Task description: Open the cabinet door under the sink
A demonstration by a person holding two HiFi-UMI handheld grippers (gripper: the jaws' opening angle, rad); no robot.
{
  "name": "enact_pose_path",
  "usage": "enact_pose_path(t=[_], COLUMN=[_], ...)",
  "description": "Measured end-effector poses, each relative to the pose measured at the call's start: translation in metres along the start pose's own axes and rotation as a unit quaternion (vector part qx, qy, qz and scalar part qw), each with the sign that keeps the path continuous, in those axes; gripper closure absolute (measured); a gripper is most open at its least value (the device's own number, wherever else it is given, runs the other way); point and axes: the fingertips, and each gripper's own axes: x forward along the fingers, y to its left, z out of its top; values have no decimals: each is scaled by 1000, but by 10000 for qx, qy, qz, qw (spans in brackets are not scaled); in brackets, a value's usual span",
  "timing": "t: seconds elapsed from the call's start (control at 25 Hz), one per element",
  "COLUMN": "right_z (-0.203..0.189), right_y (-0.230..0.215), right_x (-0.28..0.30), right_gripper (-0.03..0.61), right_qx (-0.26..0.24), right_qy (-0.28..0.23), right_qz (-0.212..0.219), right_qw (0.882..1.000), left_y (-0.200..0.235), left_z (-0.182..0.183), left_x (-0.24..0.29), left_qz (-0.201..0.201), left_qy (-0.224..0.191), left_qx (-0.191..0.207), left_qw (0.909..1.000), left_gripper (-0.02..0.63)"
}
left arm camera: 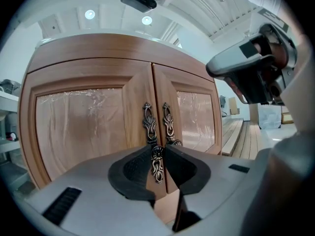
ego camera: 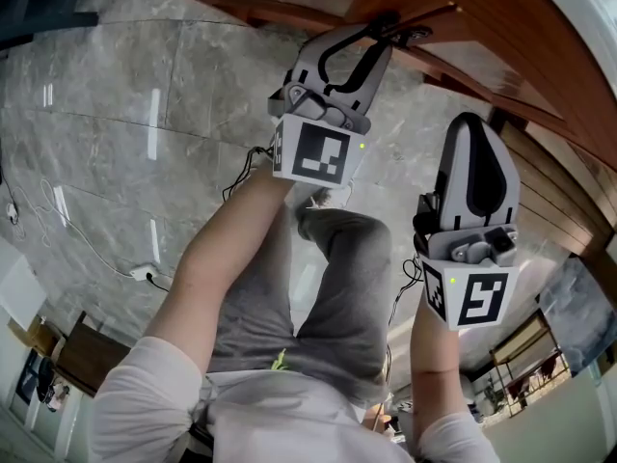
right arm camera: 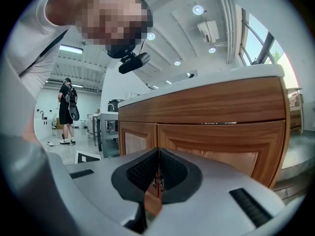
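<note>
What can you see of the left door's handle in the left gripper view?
The left door handle is a dark, antique-looking metal pull: a slim ornate backplate, upright, scrolled on top with a pointed tail, and a round rosette knob midway. It sits at the wooden door's inner edge, beside its twin handle. The left gripper has its jaws either side of the knob, apparently pressing it.

Bright, even light reaches me from the ceiling lights [left arm camera: 89,14] and a window [right arm camera: 256,38]. Glare streaks the floor [ego camera: 152,123] and the cabinet door [left arm camera: 83,102]. Both gripper views bend hard and go black at the corners.
</note>
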Motion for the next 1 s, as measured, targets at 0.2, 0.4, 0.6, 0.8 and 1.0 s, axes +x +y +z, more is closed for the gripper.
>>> enact_pose_path(t=[0.2, 0.4, 0.6, 0.8, 1.0], right_z=[-7, -8, -5, 0, 0], right_y=[-1, 0, -2, 1, 17], right_x=[-3, -6, -8, -4, 11], right_gripper=[546, 546, 546, 546, 546], right_qx=[32, 46, 36, 22, -109], right_qy=[76, 144, 178, 143, 74], right_qz=[-43, -53, -65, -8, 187], right_qw=[10000, 9999, 9998, 9999, 9997], left_y=[-1, 0, -3, -5, -10], left_z=[1, 1, 0, -2, -5], left_x=[-1, -6, -16, -30, -41], left_qz=[-117, -259, -369, -456, -592], left_qy=[112, 139, 205, 337, 398], left_qx=[-55, -174, -197, -229, -246], left_qw=[9999, 9994, 9989, 9981, 9971], left_gripper=[522, 524, 523, 523, 523])
